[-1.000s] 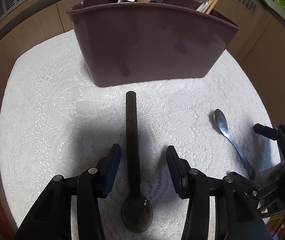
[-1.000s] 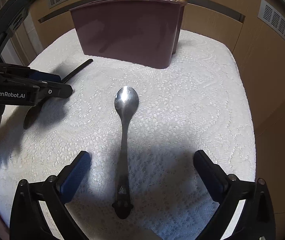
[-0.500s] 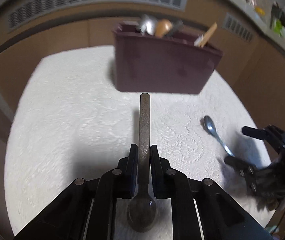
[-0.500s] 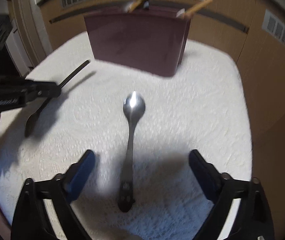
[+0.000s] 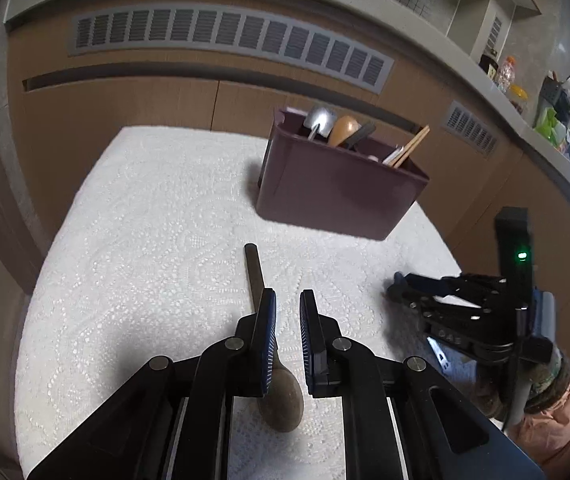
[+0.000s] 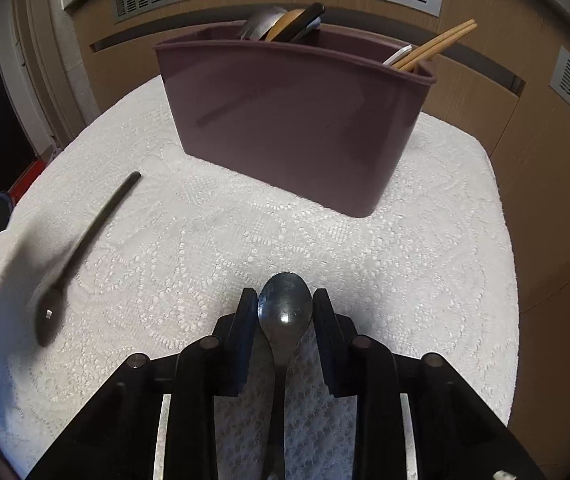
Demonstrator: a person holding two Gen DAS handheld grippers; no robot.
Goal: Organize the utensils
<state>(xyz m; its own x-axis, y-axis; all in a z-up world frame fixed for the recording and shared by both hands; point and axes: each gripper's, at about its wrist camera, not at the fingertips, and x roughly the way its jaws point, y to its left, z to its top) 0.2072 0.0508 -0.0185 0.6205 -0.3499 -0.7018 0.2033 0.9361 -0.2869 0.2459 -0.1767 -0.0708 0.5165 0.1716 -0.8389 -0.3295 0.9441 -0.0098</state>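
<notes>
White lace cloth over the bench; behind, wood cabinet panels with a grey slatted vent. Bottles and jars along a ledge, far right.

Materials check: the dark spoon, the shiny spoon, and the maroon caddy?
Dark long-handled spoon: matte, near-black, only one small glint on the bowl; coated metal or plastic, can't tell. Shiny silver spoon: polished metal, likely stainless, with a sharp highlight and faint scuffs. Maroon rectangular utensil caddy: moulded plastic, semi-gloss, with soft reflections on smooth walls and a rounded rim.
</notes>
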